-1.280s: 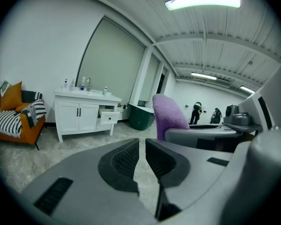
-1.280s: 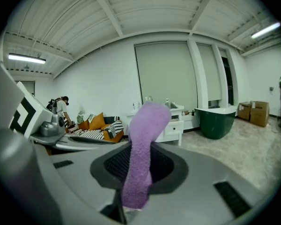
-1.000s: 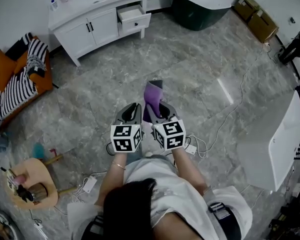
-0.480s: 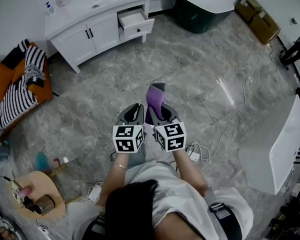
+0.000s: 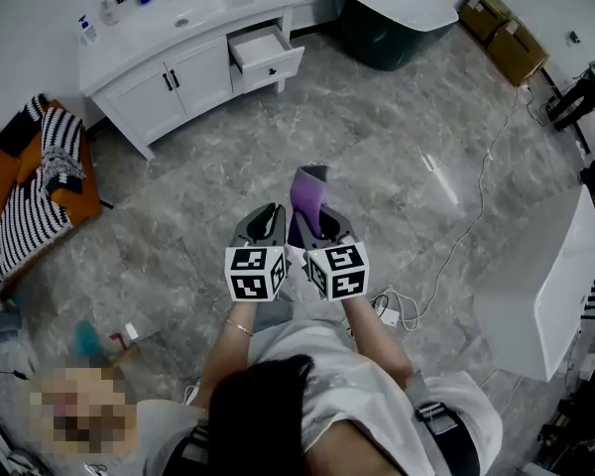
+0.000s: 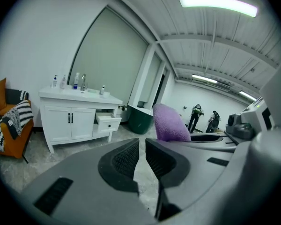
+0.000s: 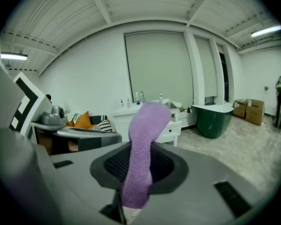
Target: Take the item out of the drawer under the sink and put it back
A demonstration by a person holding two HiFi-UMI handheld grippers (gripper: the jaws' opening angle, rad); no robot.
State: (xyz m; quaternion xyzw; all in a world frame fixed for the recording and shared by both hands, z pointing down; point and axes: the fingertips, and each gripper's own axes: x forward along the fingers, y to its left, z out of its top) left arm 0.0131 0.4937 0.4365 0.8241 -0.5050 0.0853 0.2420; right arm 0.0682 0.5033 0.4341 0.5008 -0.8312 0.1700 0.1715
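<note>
Now I'm walking closer to the open drawer [image 5: 268,54], right gripper [image 5: 314,214] pinching the purple towel [image 5: 305,191], left gripper [image 5: 265,216] barely parted and empty: I'm returning it.

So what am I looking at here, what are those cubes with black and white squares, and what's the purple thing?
No robot here: a person holds a two-jaw hand tool in each hand, and the patterned cubes are part of those tools. The overhead picture comes from a camera on the person's head, looking down at the grey stone floor. The other two come from cameras riding on each tool. The right gripper is clamped on a purple cloth, which stands up out of its jaws. The left gripper holds nothing; its jaws stand slightly apart. Across the room is a white sink cabinet with one drawer pulled open.
</note>
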